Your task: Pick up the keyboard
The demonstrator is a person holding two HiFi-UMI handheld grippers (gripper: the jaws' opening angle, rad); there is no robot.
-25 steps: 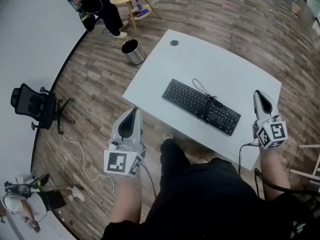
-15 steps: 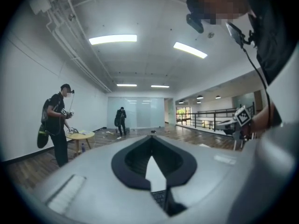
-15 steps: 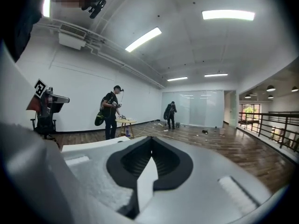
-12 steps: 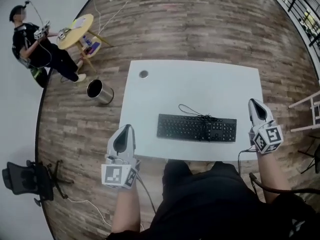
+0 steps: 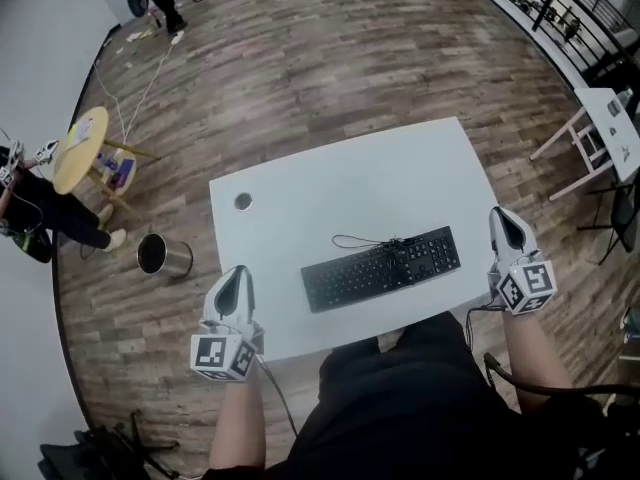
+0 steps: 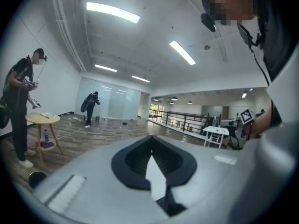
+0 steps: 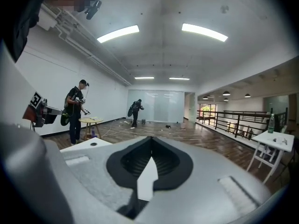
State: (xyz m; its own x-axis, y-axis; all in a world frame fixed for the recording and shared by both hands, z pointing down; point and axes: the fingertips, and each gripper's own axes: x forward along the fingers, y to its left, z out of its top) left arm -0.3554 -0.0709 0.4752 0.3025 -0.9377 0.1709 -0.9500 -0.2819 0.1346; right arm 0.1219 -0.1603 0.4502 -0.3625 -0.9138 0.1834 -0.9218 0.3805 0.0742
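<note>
On the white table, toward its near edge: found black keyboard lying flat and askew, left end nearer, right end farther. Traced thin black cable from its far edge, looping left across bare tabletop. Key legends too small to read. Noted black-and-white square patterns on left marker cube and right marker cube; codes only, not lettering.

Left gripper: held out on a bare forearm at the table's near left corner, well left of keyboard, pointing away and close to level, cube at the rear toward the wearer. Jaws pressed together in left gripper view, nothing between them.

Right gripper: held out likewise just off the table's right edge, near keyboard's right end yet apart from it, pointing away and close to level. Jaws together and empty in right gripper view.

Logged small round grey cap at far left of tabletop. On wood floor left of the table: steel bin, round yellow table farther left, person in dark clothes beside it. Far right: white side table, black railing beyond
</note>
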